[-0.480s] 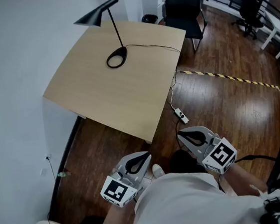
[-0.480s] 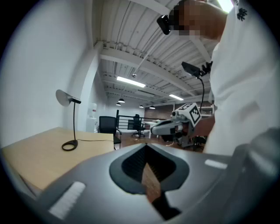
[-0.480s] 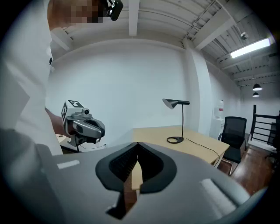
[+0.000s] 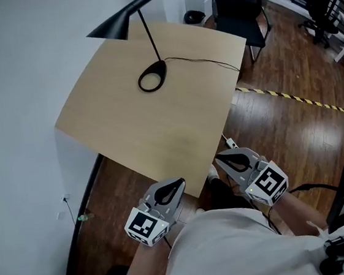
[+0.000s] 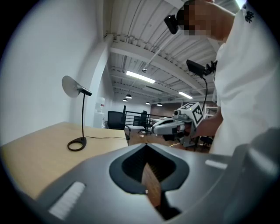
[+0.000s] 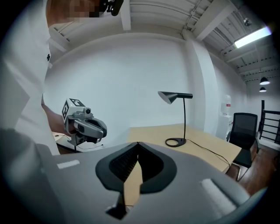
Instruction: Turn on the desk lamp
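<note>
A black desk lamp stands at the far side of the light wood table. In the head view I see its ring base, thin stem and cone shade. No glow shows from the shade. My left gripper and right gripper hover by the table's near edge, both shut and holding nothing, well short of the lamp. The left gripper view shows the lamp to the left, beyond my left gripper. In the right gripper view the lamp is right of centre, past my right gripper.
The lamp's black cord runs over the table's right edge toward a power strip on the wooden floor. A black chair stands behind the table. Striped tape crosses the floor. A white wall borders the left.
The table and lamp sit nearer and lower in the head view. Both grippers have come forward to the table's near edge, still shut.
</note>
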Demonstrator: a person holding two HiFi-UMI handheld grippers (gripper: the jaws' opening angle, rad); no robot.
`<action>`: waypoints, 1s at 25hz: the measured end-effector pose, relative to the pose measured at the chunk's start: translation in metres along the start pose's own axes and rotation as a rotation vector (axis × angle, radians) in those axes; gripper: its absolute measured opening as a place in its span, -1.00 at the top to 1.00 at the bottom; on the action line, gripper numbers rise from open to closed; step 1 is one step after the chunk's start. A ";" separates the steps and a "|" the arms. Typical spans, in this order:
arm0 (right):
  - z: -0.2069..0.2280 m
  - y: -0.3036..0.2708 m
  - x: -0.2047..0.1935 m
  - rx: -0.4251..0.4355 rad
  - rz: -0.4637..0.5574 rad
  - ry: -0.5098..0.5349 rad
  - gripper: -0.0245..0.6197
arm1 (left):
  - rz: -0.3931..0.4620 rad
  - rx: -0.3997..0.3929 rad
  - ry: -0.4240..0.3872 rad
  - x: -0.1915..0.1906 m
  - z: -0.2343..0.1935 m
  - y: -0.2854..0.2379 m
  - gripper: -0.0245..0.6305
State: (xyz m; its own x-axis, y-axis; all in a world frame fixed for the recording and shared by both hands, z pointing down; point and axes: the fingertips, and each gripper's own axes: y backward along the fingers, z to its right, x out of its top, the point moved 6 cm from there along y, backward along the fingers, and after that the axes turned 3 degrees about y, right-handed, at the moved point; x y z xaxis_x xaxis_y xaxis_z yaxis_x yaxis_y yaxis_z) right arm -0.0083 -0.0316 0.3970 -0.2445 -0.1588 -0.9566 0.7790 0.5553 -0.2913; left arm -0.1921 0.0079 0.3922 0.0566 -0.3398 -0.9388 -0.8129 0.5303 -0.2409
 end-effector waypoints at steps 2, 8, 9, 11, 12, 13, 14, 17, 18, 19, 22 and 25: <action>0.031 -0.017 0.001 0.020 -0.004 -0.010 0.91 | -0.016 0.019 -0.001 0.014 -0.029 -0.027 0.88; 0.104 -0.066 -0.005 0.089 -0.030 -0.070 0.91 | -0.113 0.072 -0.008 0.013 -0.149 -0.115 0.88; 0.116 -0.072 -0.009 0.092 -0.034 -0.072 0.91 | -0.133 0.088 -0.019 0.011 -0.171 -0.131 0.88; 0.138 -0.081 -0.019 0.092 -0.050 -0.082 0.91 | -0.176 0.123 -0.032 0.008 -0.215 -0.161 0.88; 0.148 -0.085 -0.023 0.092 -0.057 -0.091 0.91 | -0.199 0.140 -0.030 0.007 -0.237 -0.175 0.88; 0.156 -0.090 -0.026 0.094 -0.065 -0.102 0.91 | -0.222 0.156 -0.025 0.007 -0.260 -0.189 0.88; 0.164 -0.095 -0.029 0.096 -0.075 -0.114 0.91 | -0.244 0.172 -0.018 0.006 -0.283 -0.202 0.88; 0.184 -0.104 -0.041 0.107 -0.108 -0.140 0.91 | -0.295 0.214 -0.006 0.006 -0.343 -0.241 0.88; 0.191 -0.106 -0.046 0.111 -0.118 -0.146 0.91 | -0.308 0.226 -0.007 0.006 -0.360 -0.255 0.88; 0.197 -0.106 -0.051 0.113 -0.128 -0.154 0.91 | -0.321 0.237 -0.007 0.005 -0.375 -0.268 0.88; 0.215 -0.108 -0.066 0.106 -0.153 -0.186 0.91 | -0.363 0.263 -0.011 -0.001 -0.413 -0.302 0.88; 0.227 -0.112 -0.078 0.097 -0.174 -0.214 0.91 | -0.394 0.295 -0.016 -0.008 -0.444 -0.323 0.88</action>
State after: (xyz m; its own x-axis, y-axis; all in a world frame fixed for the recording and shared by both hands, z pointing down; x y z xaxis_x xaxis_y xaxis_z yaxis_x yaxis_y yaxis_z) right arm 0.0547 -0.2673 0.5020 -0.2603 -0.4190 -0.8699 0.7902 0.4253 -0.4413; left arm -0.1873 -0.5056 0.5871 0.3377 -0.5476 -0.7655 -0.5295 0.5619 -0.6356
